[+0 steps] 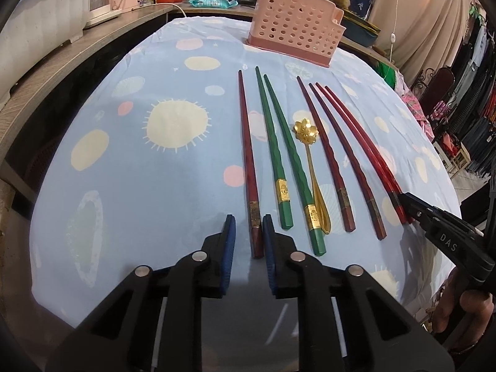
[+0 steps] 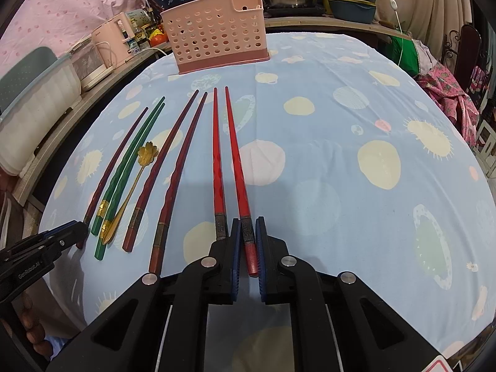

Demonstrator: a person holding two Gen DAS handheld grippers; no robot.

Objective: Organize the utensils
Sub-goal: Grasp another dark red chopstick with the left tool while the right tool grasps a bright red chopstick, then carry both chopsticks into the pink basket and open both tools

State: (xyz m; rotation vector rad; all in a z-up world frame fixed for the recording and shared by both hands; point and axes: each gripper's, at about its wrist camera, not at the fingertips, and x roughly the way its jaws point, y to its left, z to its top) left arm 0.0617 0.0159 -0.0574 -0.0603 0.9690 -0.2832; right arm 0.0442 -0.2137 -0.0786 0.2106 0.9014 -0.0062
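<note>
A: What is being gripped just now?

B: The left tongs (image 1: pixel 248 232) are set open around the near end of the dark red chopstick (image 1: pixel 247 155) at the left of the row; a gap is seen on both sides, so nothing is held yet. The right tongs (image 2: pixel 248 241) are nearly closed around the butt of the bright red chopstick (image 2: pixel 237 161) at the right end; whether it is pinched fast cannot be told.

A: How should the pick-up be done well?

B: Each stick is probably best clamped squarely at its thick end, lifted level, then tipped tip-down before the pink holder (image 1: pixel 294 21) at the far side of the table (image 1: pixel 139 186) is reached.

A: Anything in the way?

B: The second bright red chopstick (image 2: pixel 216 161) lies just beside the gripped one, touching the outside of the right tongs' left finger, so it may be dragged. The green chopsticks (image 1: pixel 272 142), the gold spoon (image 1: pixel 310 155) and two more dark red sticks (image 1: pixel 334 161) lie between the two tongs. The holder's rim is tall and could be knocked by a low approach.
</note>
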